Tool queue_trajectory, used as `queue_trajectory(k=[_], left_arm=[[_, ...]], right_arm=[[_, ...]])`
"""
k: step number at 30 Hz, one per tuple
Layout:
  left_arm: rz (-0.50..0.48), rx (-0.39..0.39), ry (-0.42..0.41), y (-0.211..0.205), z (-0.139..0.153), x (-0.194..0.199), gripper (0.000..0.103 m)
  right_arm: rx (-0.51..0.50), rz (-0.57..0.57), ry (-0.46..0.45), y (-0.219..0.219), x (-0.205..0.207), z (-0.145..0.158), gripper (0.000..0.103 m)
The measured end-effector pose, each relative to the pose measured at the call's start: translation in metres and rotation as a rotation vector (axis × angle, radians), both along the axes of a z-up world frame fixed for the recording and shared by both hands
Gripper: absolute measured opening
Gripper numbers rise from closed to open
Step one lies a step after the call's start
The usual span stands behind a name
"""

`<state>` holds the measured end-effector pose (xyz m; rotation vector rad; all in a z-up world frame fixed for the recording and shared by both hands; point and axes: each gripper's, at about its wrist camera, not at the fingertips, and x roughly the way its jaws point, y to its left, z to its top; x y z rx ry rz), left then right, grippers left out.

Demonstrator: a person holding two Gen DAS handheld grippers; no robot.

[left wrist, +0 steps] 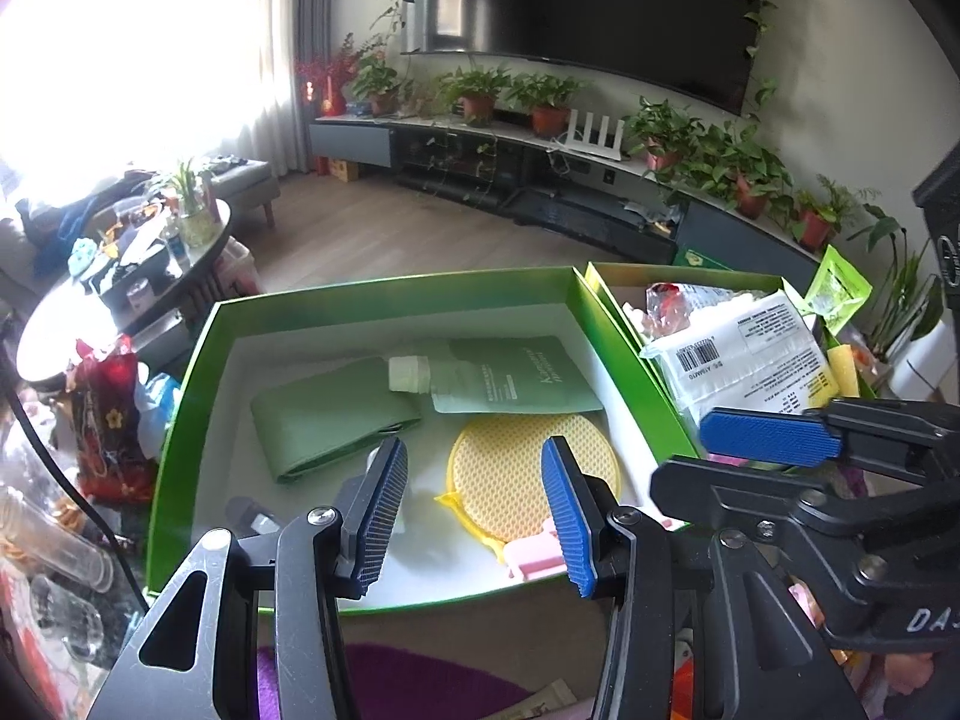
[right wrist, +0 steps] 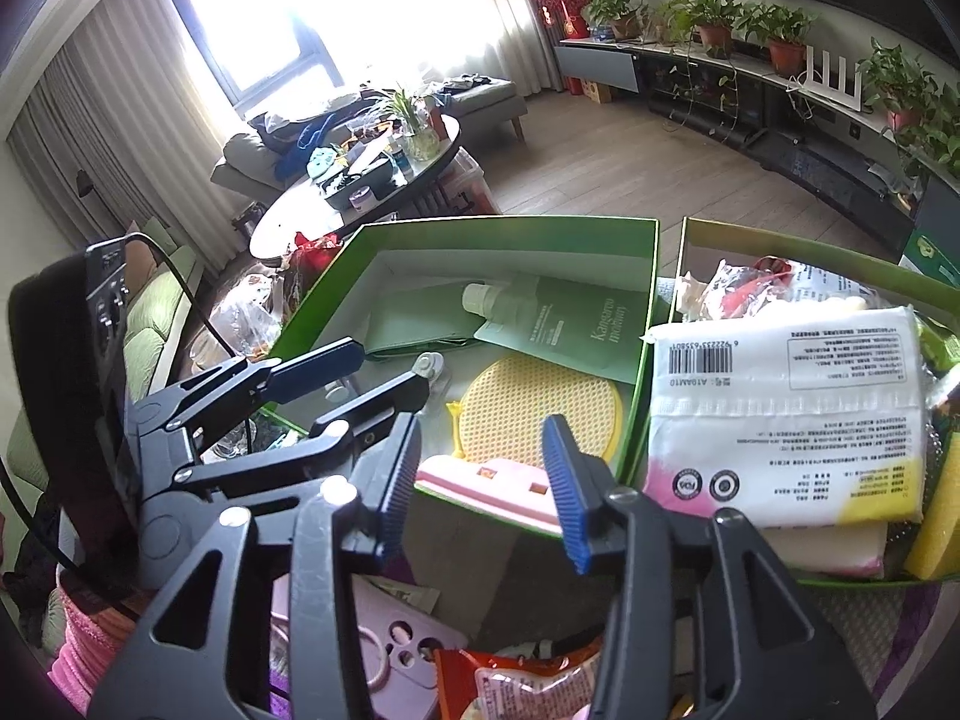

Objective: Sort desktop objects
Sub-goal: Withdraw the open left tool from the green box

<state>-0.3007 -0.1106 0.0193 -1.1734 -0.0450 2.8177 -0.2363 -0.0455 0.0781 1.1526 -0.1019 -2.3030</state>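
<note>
Left wrist view shows your left gripper [left wrist: 474, 516] spread, empty, above the green box [left wrist: 384, 294] holding the refill pouch [left wrist: 510, 378]; your right gripper [right wrist: 480, 480] likewise parted, probably between picks.

My left gripper [left wrist: 474, 516] hangs wide apart and empty over the green box [left wrist: 180, 420], which holds a green pouch [left wrist: 510, 378], a folded green bag [left wrist: 330, 420], a yellow mesh pad [left wrist: 528, 474] and a pink item [left wrist: 534, 558] (partly hidden). The right gripper [left wrist: 774, 438] reaches in beside the white tissue pack [left wrist: 738, 354].
</note>
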Motion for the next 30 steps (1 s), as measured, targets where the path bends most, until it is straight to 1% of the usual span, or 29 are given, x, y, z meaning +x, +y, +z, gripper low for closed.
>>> queue_trajectory(k=[2, 4, 6, 8, 9, 10, 15, 21, 30], left_arm=[[0.019, -0.016, 0.021, 0.0, 0.005, 0.006, 0.056], [0.037, -0.03, 0.04, 0.001, 0.011, 0.013, 0.058], [0.05, -0.036, 0.046, 0.0, 0.016, 0.018, 0.073], [0.073, -0.052, 0.069, 0.001, 0.021, 0.025, 0.08], [0.081, -0.058, 0.072, 0.001, 0.023, 0.028, 0.083], [0.085, -0.06, 0.069, 0.002, 0.024, 0.03, 0.083], [0.085, -0.062, 0.052, 0.009, 0.027, 0.041, 0.086], [0.068, -0.047, 0.049, 0.02, 0.029, 0.055, 0.086], [0.066, -0.044, 0.082, 0.028, 0.046, 0.075, 0.086]], right_arm=[[0.019, -0.009, 0.02, 0.001, 0.007, 0.004, 0.045], [0.03, -0.022, 0.028, 0.003, 0.013, 0.007, 0.053], [0.033, -0.032, 0.038, 0.007, 0.019, 0.01, 0.055], [0.042, -0.045, 0.05, 0.01, 0.025, 0.013, 0.057], [0.049, -0.055, 0.056, 0.012, 0.029, 0.014, 0.061], [0.05, -0.062, 0.06, 0.015, 0.031, 0.016, 0.063], [0.053, -0.082, 0.049, 0.024, 0.046, 0.015, 0.068], [0.075, -0.102, 0.054, 0.034, 0.064, 0.017, 0.069], [0.082, -0.13, 0.102, 0.044, 0.09, 0.035, 0.072]])
